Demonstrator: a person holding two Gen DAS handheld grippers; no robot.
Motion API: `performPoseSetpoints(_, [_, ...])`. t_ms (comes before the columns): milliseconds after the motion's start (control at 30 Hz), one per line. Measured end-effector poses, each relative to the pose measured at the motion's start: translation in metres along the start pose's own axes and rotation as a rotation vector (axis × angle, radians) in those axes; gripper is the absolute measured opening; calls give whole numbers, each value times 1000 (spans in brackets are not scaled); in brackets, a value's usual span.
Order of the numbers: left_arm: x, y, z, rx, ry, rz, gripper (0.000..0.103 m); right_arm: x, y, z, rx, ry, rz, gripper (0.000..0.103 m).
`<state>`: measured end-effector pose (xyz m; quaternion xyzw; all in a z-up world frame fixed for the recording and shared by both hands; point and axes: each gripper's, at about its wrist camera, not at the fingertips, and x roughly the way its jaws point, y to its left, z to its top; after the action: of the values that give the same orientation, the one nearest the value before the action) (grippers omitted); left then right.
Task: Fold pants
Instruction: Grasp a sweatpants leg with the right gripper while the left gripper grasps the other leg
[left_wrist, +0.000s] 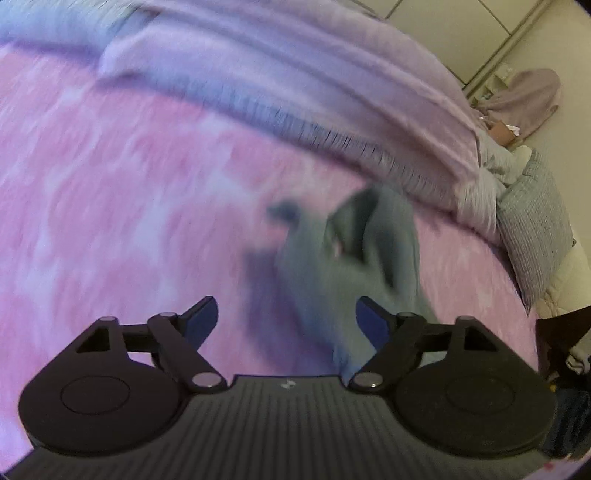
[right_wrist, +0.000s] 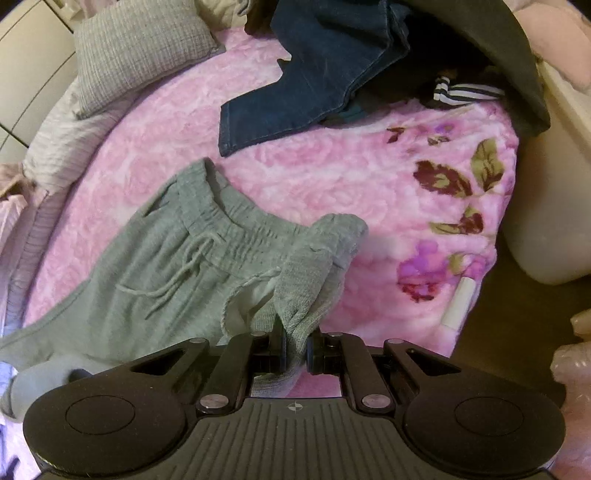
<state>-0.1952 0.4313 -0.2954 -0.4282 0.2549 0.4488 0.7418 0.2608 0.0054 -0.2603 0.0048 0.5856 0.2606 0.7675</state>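
Observation:
Grey-green sweatpants (right_wrist: 147, 266) with a drawstring lie on the pink bedspread (right_wrist: 295, 170), waistband toward the middle of the right wrist view. My right gripper (right_wrist: 295, 354) is shut on a ribbed cuff of the pants, which is pulled over to the waistband's right end. In the blurred left wrist view the same pants (left_wrist: 354, 258) show as a grey bunch ahead and to the right. My left gripper (left_wrist: 286, 314) hangs open above the bedspread, its blue pads apart, the right pad over the edge of the cloth with nothing gripped.
Dark blue jeans (right_wrist: 306, 85) and a heap of dark clothes with a striped piece (right_wrist: 461, 92) lie at the far side of the bed. A grey checked pillow (right_wrist: 136, 48) sits far left. A lilac blanket (left_wrist: 295, 81) is rolled along the bed's far edge.

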Motion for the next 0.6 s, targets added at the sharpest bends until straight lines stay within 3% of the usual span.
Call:
performPoseSetpoints(67, [25,-7,25,31,7,32,81,-1,2,0,10,-7,12,5])
performPoseSetpoints(167, [70,-5,49,31,97,63,77,-2,2,2,28,-19,23,6])
performPoseSetpoints(200, [82,-2,52,14,125,41,68,-3,3,3,35,-25,29,6])
performPoseSetpoints(233, [91,2,54,-7,152,11,37,-6,5,5,36,-34,44,6])
performPoseSetpoints(300, [99,12,56,-55,178,-50,4,-15,18,12,16,-59,91,5])
performPoseSetpoints(433, [72,36,75,-91,82,-24,3,-46,88,49,-129,-124,227,5])
performPoseSetpoints(600, [1,82,143,-115,-84,117,3,-83,223,96,-303,-178,481,5])
